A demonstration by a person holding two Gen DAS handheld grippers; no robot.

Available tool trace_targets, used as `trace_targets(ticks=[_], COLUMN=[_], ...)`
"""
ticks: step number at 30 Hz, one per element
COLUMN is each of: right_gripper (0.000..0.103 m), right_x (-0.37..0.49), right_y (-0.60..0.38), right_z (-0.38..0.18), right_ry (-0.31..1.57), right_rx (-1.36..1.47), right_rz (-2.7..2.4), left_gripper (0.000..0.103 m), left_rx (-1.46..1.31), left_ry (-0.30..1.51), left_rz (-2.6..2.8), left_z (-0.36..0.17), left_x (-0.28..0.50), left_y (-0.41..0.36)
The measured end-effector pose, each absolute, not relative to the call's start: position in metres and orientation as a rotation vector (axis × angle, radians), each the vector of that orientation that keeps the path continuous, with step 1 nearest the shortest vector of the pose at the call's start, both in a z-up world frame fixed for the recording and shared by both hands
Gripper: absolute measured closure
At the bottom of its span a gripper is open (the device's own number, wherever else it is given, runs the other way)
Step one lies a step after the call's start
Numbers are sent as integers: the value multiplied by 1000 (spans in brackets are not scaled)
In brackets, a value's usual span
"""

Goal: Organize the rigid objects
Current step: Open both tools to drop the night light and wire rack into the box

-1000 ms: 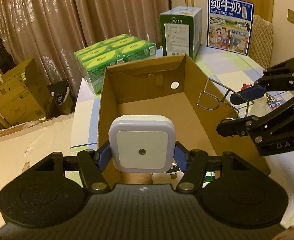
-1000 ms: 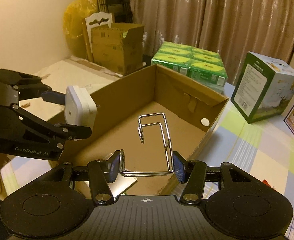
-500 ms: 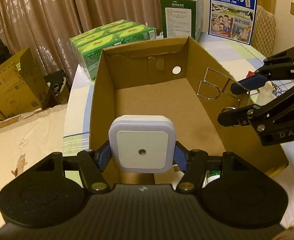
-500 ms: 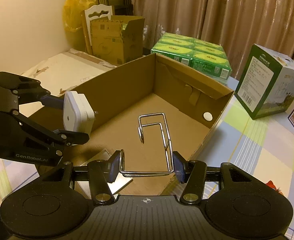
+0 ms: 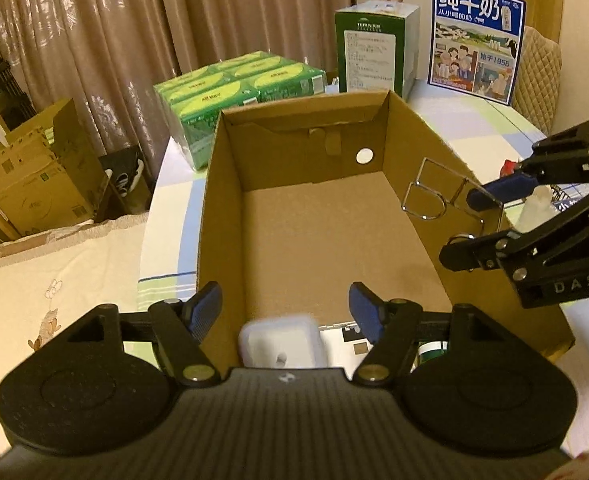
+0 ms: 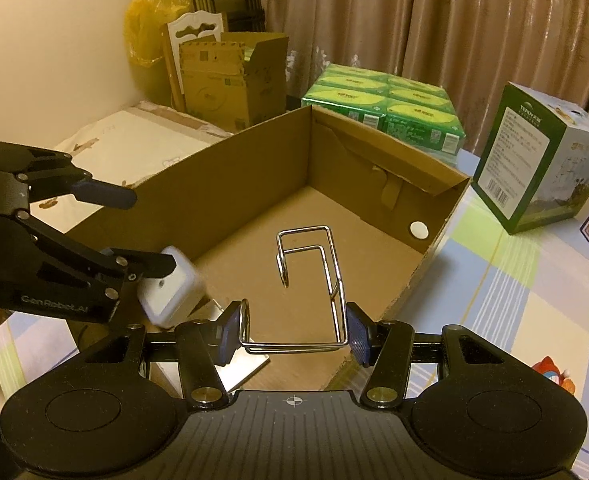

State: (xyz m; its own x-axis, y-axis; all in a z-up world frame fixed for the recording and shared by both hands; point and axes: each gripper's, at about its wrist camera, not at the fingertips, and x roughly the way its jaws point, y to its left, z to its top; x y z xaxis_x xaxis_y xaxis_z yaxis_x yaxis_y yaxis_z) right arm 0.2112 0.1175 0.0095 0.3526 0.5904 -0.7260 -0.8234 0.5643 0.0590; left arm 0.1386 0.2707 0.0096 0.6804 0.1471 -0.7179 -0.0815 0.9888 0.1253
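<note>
Two claws over cardboard box [image 5: 414, 200], left claw [image 5: 285, 309] opening, blurred white night light [image 5: 280, 342] loose below, right claw [image 6: 294, 330] pinching wire hook [image 6: 318, 280].

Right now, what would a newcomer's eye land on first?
The open cardboard box fills the middle of both views. A white square night light, blurred, drops from the left gripper, whose jaws are opening, into the box's near end. The right gripper holds a chrome wire hook above the box.
</note>
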Motion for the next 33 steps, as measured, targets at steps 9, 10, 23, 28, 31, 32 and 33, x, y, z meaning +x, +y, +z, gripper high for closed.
trace_targets(ticks=[9, 10, 23, 28, 31, 32, 33], right_gripper=[52, 52, 47, 43, 43, 43, 43], right_x=[209, 209, 210, 209, 202, 199, 196], right_y=[119, 119, 119, 107, 93, 87, 81], right_z=[10, 10, 12, 24, 35, 39, 43], right_ry=[775, 776, 732, 693, 672, 664, 658], right_rx=[-344, -344, -347, -310, -272, -260, -250], right_rz=[927, 923, 917, 900, 889, 883, 875], left_gripper=[37, 37, 37, 37, 37, 37, 37], left_rx=[81, 82, 70, 64, 53, 47, 39], left_ry=[804, 804, 797, 785, 770, 763, 758], left_rz=[122, 121, 123, 129, 129, 129, 127], left_z=[13, 13, 14, 21, 27, 30, 33], left_x=[135, 135, 133, 127, 120, 118, 115], left_y=[267, 267, 270, 266, 261, 258, 256])
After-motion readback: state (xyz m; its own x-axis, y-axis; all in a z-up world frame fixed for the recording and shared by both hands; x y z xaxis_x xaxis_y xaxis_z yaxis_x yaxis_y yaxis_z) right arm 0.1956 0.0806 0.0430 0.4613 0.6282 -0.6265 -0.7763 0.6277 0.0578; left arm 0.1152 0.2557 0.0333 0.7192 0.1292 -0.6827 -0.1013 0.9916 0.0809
